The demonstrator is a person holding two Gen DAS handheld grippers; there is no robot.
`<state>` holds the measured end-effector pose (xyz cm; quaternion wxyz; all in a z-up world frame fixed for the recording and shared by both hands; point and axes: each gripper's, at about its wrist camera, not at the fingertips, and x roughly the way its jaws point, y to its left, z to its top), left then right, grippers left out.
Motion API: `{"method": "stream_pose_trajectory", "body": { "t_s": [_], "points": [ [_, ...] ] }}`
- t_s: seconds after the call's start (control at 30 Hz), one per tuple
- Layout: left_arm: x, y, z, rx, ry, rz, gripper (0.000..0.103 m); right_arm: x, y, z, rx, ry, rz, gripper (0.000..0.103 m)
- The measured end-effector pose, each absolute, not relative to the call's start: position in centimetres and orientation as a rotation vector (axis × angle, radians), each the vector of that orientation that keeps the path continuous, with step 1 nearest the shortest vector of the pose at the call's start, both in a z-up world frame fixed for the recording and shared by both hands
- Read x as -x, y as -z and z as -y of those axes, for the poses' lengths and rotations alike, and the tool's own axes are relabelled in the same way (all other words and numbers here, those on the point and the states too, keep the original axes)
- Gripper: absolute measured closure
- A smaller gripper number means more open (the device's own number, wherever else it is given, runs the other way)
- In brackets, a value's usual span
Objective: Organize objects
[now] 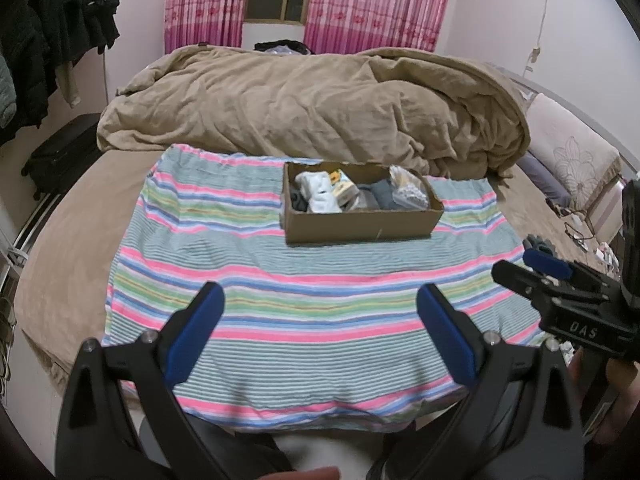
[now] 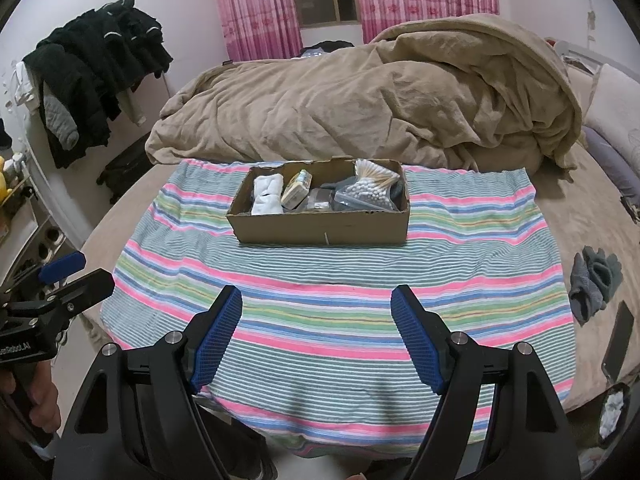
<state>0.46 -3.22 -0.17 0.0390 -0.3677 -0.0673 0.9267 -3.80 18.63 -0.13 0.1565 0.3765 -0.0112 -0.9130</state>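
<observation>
A cardboard box [image 1: 360,228] [image 2: 320,232] stands on a striped towel [image 1: 280,288] [image 2: 320,320] spread over the bed. In it lie white socks [image 2: 267,194] [image 1: 320,192], a yellowish packet [image 2: 296,192], a bag of cotton swabs [image 2: 372,188] [image 1: 408,188] and grey cloth [image 1: 380,196]. My left gripper [image 1: 320,312] is open and empty over the towel's near end. My right gripper [image 2: 316,312] is open and empty beside it. Each gripper shows at the edge of the other's view, the right [image 1: 520,268] and the left [image 2: 80,272].
A crumpled tan blanket [image 1: 312,100] [image 2: 360,104] lies behind the box. Grey socks [image 2: 592,280] and a dark phone [image 2: 620,340] lie on the bed to the right. Dark clothes [image 2: 100,64] hang at the left. A black suitcase [image 1: 60,156] stands on the floor.
</observation>
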Motion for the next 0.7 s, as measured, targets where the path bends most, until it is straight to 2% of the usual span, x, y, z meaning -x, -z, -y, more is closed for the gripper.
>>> {"method": "stream_pose_trajectory", "body": {
  "t_s": [0.7],
  "points": [
    [1.9,2.1,3.0,1.169,-2.824,0.227,0.005,5.3,1.2,-18.8,-1.098,2.591,0.051,0.023]
  ]
}}
